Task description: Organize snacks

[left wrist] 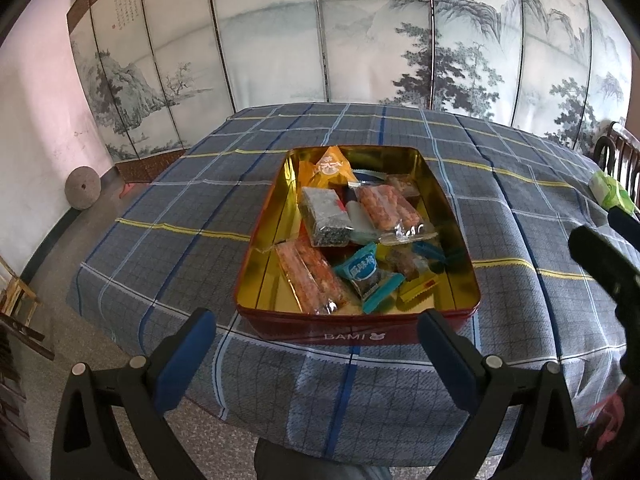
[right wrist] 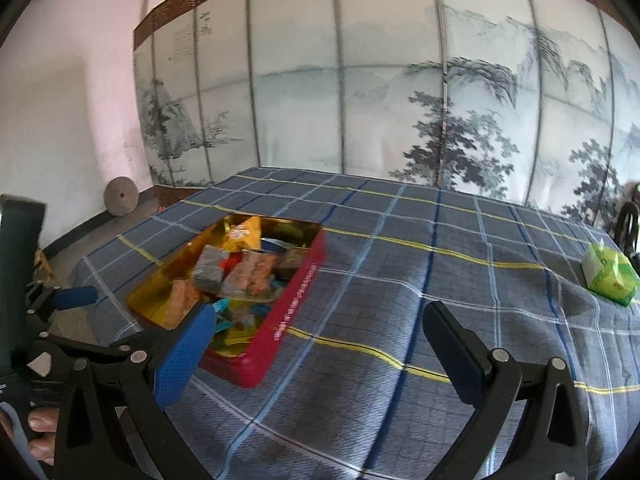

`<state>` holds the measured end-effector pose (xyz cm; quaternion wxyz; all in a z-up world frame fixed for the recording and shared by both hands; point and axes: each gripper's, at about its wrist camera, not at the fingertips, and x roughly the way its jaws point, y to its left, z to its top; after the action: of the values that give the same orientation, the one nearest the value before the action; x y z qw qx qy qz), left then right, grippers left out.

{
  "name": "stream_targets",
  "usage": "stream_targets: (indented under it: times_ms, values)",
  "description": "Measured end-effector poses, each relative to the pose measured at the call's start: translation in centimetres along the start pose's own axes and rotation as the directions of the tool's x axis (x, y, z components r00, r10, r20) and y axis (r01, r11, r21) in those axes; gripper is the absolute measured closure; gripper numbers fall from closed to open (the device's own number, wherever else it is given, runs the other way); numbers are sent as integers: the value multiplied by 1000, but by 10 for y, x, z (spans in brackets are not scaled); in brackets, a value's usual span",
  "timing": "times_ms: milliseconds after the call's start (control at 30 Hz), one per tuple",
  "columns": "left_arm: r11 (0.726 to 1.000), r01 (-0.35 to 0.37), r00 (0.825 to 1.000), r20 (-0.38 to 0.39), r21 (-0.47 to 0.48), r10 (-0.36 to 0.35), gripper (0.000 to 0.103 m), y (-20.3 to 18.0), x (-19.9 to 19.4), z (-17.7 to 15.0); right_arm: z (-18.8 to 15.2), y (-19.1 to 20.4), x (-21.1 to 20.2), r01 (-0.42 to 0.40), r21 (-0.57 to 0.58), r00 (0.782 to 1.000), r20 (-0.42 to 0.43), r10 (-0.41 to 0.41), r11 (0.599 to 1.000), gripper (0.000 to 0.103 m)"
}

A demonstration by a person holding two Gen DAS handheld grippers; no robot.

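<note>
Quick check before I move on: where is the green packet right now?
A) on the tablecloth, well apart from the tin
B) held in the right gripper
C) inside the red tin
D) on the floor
A: the green packet lies on the plaid tablecloth near the table's far right edge, clear of the red tin; the right gripper is open and empty.

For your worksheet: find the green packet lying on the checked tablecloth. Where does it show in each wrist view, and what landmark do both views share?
Left wrist: green packet at far right edge.
Right wrist: green packet at right, mid-height.
Shared landmark: red snack tin.
</note>
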<state>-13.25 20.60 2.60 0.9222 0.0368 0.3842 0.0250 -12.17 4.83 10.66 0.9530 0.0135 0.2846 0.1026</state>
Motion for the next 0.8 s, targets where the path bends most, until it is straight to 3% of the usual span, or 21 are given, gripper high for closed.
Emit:
stream_targets:
  times_ms: [200, 400, 500, 667, 800]
  values:
    - [1000, -6, 1000, -17, 9, 6, 0, -4, 2, 5, 3, -22, -3, 43, -11, 999, 5, -43, 999, 0]
    - [1000, -10, 999, -31, 11, 10, 0, -3, 3, 10, 10, -90, 17, 161, 7, 985, -58, -160, 987, 0]
    - [1000, -12, 999, -32, 7, 12, 0, -2, 3, 13, 10, -133, 32, 249, 3, 962, -119, -247, 968, 0]
    - [1000, -21, 999, -40, 10, 22, 0, -2, 4, 18, -5, -197, 59, 357, -4, 904, -249, -347, 934, 0]
    - [1000, -23, 999, -47, 10, 24, 0, -2, 6, 21, -10, -233, 75, 389, 33, 875, -327, -358, 921, 0]
